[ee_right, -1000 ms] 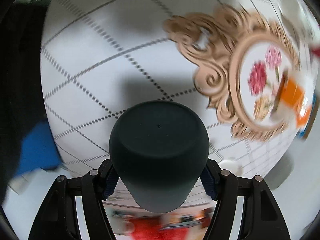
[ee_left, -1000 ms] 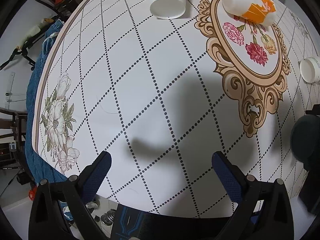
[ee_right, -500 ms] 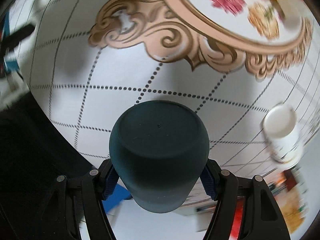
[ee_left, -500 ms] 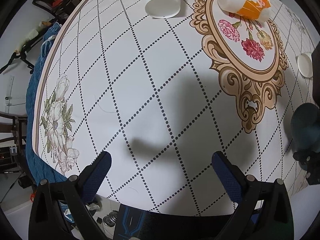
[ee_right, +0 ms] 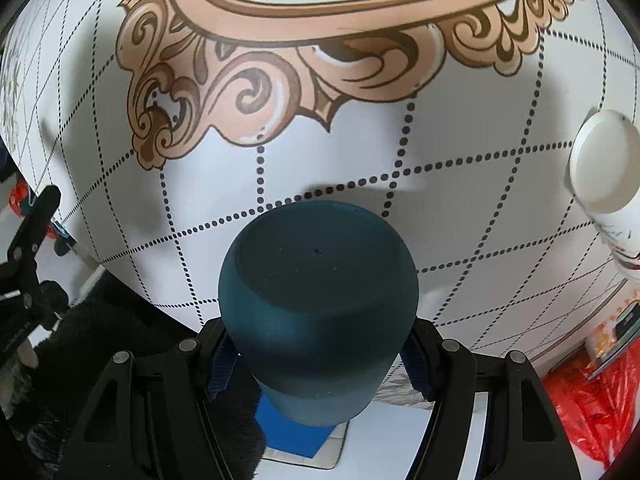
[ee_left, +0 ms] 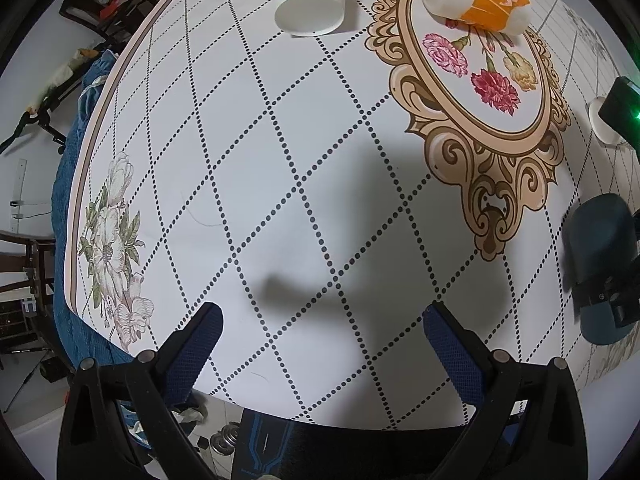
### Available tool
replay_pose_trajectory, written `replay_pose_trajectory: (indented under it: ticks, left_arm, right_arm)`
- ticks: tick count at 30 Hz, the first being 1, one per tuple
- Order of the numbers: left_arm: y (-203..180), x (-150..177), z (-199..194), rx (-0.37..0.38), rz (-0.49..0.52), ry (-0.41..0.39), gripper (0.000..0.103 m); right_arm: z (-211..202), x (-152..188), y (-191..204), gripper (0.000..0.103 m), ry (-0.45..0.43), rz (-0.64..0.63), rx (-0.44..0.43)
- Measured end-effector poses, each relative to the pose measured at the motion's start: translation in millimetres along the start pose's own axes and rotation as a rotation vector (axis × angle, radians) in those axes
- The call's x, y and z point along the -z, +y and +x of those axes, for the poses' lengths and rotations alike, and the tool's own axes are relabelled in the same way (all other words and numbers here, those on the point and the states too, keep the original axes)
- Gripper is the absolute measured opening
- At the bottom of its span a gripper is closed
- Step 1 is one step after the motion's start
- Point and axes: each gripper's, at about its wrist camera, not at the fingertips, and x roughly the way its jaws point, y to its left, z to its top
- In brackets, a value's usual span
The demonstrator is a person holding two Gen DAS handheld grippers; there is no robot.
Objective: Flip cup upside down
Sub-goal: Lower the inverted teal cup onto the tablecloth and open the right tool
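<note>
- Gripping the dark teal cup in my right claw, pads on both of its sides, above the near right corner of the worktop.
- Its flat base points away from me toward the worktop, its long axis along my fingers (the mouth is hidden, so I can't tell if anything is inside).
- My left claw hangs wide and empty over the near edge.
- Judging it, the mouth must end facing down.
</note>
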Motion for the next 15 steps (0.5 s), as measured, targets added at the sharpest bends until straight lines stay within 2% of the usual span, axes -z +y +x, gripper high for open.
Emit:
replay_pose_trajectory:
  ticks: [3, 4, 5, 8, 9, 10, 12, 15]
  left_arm:
    - [-2, 0, 0, 0.003, 0.005, 0.002, 0.103]
    - [-3, 0, -1, 0.004, 0.006, 0.002, 0.103]
    - [-5, 0, -1, 0.005, 0.008, 0.002, 0.103]
    - [-11, -1, -3, 0.005, 0.016, -0.001, 0.103]
    - [-13, -1, -4, 0.006, 0.018, -0.002, 0.103]
    - [-14, -1, -4, 0.005, 0.02, -0.002, 0.103]
    - [-18, -1, -5, 0.005, 0.026, -0.003, 0.103]
    - [-21, -2, -7, 0.004, 0.032, -0.007, 0.103]
  right_arm:
    - [-2, 3, 2, 0.074, 0.014, 0.026, -0.038]
    - [-5, 2, 0, 0.081, 0.01, 0.024, -0.038]
    - [-10, 2, -1, 0.084, -0.002, 0.013, -0.027]
    - [-20, -2, -3, 0.085, -0.028, -0.01, -0.003]
    - [-22, -6, 13, 0.085, -0.03, -0.014, 0.004]
    - [-23, -6, 13, 0.085, -0.033, -0.018, 0.011]
    - [-23, -10, 16, 0.085, -0.038, -0.03, 0.029]
    - [-18, -12, 17, 0.072, -0.047, -0.029, 0.014]
